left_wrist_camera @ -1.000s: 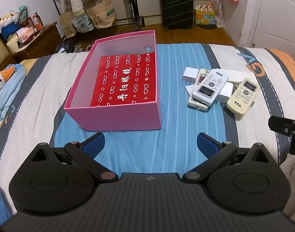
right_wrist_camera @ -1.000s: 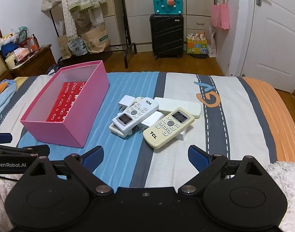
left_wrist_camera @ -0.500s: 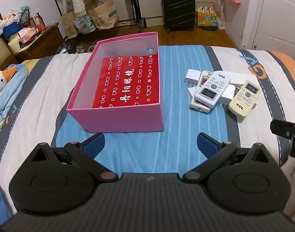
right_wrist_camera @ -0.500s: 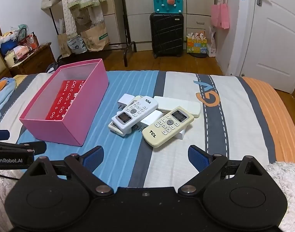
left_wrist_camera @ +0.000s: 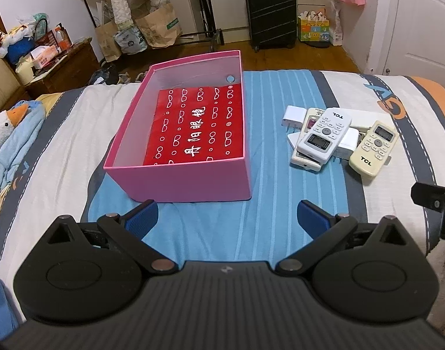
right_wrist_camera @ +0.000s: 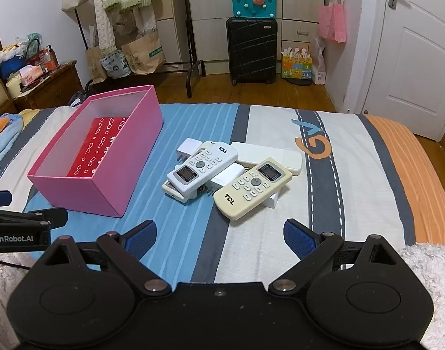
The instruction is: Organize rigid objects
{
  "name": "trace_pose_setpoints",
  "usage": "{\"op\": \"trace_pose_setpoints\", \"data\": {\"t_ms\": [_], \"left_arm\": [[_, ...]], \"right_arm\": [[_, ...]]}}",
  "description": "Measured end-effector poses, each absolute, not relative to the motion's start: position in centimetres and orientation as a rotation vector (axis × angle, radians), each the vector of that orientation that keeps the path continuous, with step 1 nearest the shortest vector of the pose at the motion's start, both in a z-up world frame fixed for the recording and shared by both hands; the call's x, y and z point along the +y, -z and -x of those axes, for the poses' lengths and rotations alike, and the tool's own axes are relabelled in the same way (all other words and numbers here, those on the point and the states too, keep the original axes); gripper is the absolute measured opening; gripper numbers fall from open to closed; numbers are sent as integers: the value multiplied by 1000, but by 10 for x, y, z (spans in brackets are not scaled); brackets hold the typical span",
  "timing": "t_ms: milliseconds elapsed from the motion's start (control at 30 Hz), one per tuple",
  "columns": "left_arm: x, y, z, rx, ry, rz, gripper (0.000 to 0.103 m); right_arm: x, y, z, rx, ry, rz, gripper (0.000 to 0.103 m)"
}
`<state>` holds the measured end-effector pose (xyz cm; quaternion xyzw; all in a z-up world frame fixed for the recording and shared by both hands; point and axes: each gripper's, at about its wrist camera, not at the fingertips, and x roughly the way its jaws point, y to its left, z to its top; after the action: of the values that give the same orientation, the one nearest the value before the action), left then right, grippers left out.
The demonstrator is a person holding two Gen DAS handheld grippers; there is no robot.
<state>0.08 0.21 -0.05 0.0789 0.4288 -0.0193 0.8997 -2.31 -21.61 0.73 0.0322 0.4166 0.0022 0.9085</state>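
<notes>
**Remotes heaped beside the pink box, both of your tools wide apart**

The pile you are sorting sits on the striped bedspread [right_wrist_camera: 353, 175], just right of the pink box [right_wrist_camera: 106, 157]. On top lies a white TCL remote [right_wrist_camera: 203, 166], a smooth rounded plastic slab with a small grey screen and rows of pale buttons, resting across a second cream remote [right_wrist_camera: 171, 188] that mostly hides beneath it. Beside it, the yellowed cream TCL remote [right_wrist_camera: 253, 188] lies tilted, its lower end on the bedspread and its body propped on a white block [right_wrist_camera: 273, 199]. A square white plug adapter [right_wrist_camera: 187, 148] with metal prongs sits at the far left edge of the heap, and a long plain white bar [right_wrist_camera: 266, 157] with rounded corners lies behind.

The pink box [left_wrist_camera: 193, 180] is a lidless rectangular cardboard one with matte walls; flat on its floor lies a glossy red sheet [left_wrist_camera: 196, 131] printed with white characters and eyeglass outlines.

Your left gripper [left_wrist_camera: 227, 217] hovers before the box's near wall, blue ribbed pads spread wide, holding nothing. Your right gripper [right_wrist_camera: 219, 236] hangs short of the pile, jaws equally apart and empty. A fluffy white blanket [right_wrist_camera: 426, 265] lies at your right.
</notes>
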Motion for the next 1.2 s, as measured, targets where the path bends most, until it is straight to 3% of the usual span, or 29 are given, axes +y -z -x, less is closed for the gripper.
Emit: {"op": "trace_pose_setpoints", "data": {"t_ms": [1200], "left_arm": [[14,-3,3,862,11,-70,103]], "right_arm": [[-217,-1,20,881,6,-60,96]]}}
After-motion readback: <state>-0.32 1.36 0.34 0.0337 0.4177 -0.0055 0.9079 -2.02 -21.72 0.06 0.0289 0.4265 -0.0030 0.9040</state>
